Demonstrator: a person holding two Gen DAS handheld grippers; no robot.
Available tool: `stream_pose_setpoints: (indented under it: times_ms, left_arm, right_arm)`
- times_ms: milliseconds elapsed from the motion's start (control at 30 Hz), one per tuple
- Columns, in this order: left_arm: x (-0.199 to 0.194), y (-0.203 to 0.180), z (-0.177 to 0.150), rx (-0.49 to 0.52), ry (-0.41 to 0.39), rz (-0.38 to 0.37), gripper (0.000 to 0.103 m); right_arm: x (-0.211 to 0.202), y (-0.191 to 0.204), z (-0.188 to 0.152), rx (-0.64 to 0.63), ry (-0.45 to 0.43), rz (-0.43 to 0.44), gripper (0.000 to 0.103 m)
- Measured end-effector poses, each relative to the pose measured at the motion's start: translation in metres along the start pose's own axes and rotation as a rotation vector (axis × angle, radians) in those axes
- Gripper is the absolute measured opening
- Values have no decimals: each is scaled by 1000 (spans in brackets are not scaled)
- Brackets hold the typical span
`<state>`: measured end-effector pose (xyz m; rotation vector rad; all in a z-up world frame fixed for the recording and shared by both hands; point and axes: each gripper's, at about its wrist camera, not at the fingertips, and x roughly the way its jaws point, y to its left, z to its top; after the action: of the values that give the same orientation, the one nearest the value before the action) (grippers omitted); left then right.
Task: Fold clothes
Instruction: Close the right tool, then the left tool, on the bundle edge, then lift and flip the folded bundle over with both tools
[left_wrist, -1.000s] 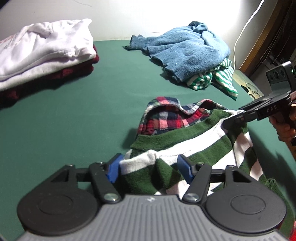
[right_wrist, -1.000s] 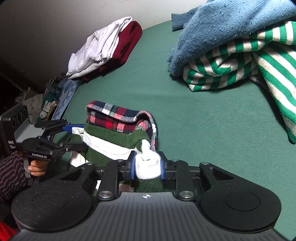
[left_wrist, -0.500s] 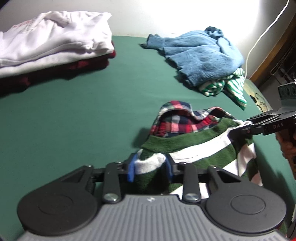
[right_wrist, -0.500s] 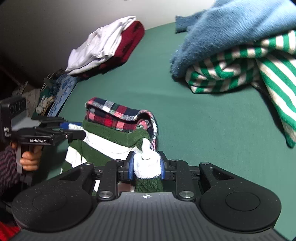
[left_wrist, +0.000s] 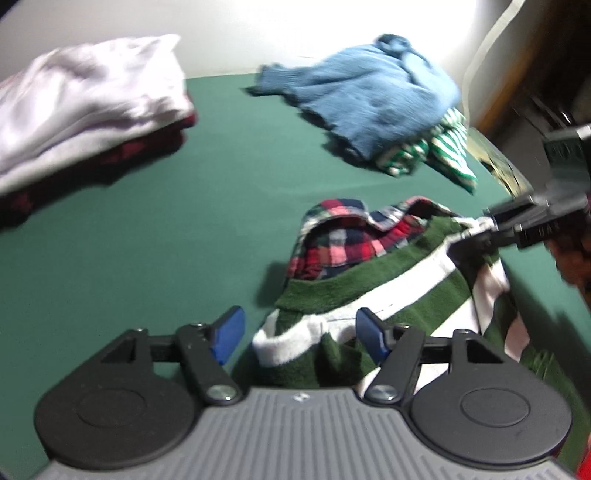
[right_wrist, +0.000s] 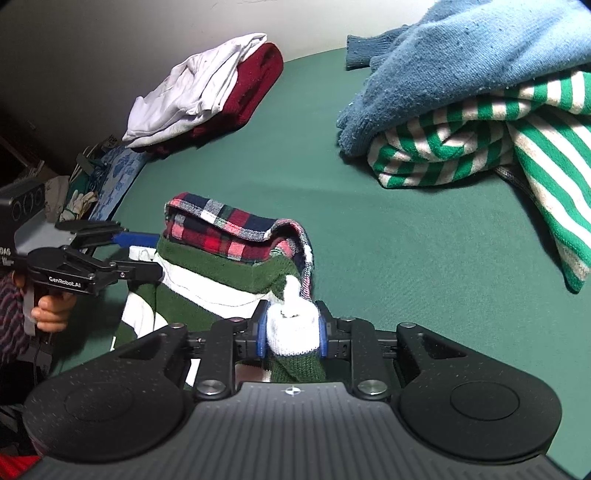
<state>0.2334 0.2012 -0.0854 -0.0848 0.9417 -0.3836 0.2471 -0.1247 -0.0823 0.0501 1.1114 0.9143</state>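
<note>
A dark green and white striped sweater (left_wrist: 388, 291) lies bunched on the green tabletop, with a red plaid shirt (left_wrist: 343, 240) against its far side. My left gripper (left_wrist: 299, 332) has its jaws opening. The sweater's white-edged corner (left_wrist: 291, 343) lies loose between the blue pads (left_wrist: 227, 334), which do not press it. My right gripper (right_wrist: 291, 328) is shut on another white and green corner of the sweater (right_wrist: 221, 280). In the left wrist view the right gripper (left_wrist: 476, 230) pinches that corner at the right. In the right wrist view the left gripper (right_wrist: 147, 254) stands open at the left.
A folded white and dark red stack (left_wrist: 85, 107) sits at the far left. A blue sweater (left_wrist: 369, 96) lies over a bright green striped garment (left_wrist: 443, 155) at the far right. Bare green tabletop (left_wrist: 184, 229) spreads between them. Clutter (right_wrist: 85, 192) lines the table's left edge.
Half a second ago my left gripper was shut on the sweater's corner; now its jaws stand apart and the corner lies loose. The right gripper keeps its grip and has hardly moved.
</note>
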Motion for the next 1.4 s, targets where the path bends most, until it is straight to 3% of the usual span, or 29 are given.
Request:
stream_pose_setpoints:
  times_ms: [100,200,267,500,633,700,767,833,900,933,1133,1400]
  left_arm:
    - [7,2,11,67,35,-58,67]
    - [11,3,17,79,51,-73,59]
    - [12,4,19,72,55,-80,44]
    - [2,-8,7,64,17,-18,25]
    - [-2,-10,5,27,-4,19,22]
    - [0,-14,5,30,-7,44,22]
    - [2,-17,5,28,-10,65,21]
    - [1,-20,5,28,-13,82,21]
    - [-1,-23,4,31,-19,95,20]
    - [-2,-24,4,32,-22,101,18]
    - [-13,-32,6,34,-54,120,11]
    - [-53,-42,-3,-19,-141,104,9]
  right_arm:
    - [0,-2,0,4,2,14,25]
    - [-1,-5,1,14,4,27,25]
    - [-1,-8,0,30,0,42,25]
    - [-1,-11,0,51,-6,65,26]
    - [1,-15,5,63,16,111,39]
    - [3,-14,9,51,26,133,52]
    - [7,-12,14,28,25,140,54]
    - [11,-9,18,6,43,141,52]
    - [11,-6,19,-31,60,116,26]
    - [10,-5,19,-47,64,111,23]
    - [0,-1,17,-102,52,75,18]
    - [-28,20,10,-162,-32,101,18]
